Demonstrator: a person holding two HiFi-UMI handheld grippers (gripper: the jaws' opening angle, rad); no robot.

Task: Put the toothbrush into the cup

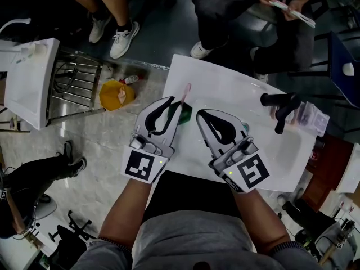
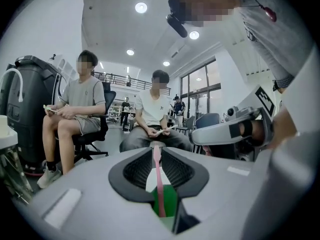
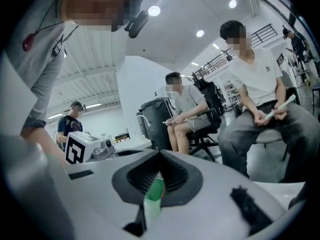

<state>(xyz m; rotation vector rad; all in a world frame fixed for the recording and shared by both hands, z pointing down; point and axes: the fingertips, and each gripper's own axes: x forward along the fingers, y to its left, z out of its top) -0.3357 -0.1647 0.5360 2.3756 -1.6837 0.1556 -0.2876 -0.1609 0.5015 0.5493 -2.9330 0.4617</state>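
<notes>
Where the white table slants across the head view, a green cup stands on it near its left edge, between the two grippers; a pink toothbrush stands in the cup, its head well above the rim; the left gripper has let go, its jaws apart on either side of the handle, with gaps showing beside it in that gripper's own view; the right gripper is clenched on the cup, whose green wall fills the narrow slot between its jaws; a black handled tool lies well apart on the table's right part; left of the table the floor is pale, glossy and marbled, turning dark grey farther off; on it lies a yellow thing, just beside a metal rack that stands next to a white side table; two seated people face the table from its far side, one on a black office chair; the gripper views show a tall white room with round ceiling lights, large windows and a big dark bin.
</notes>
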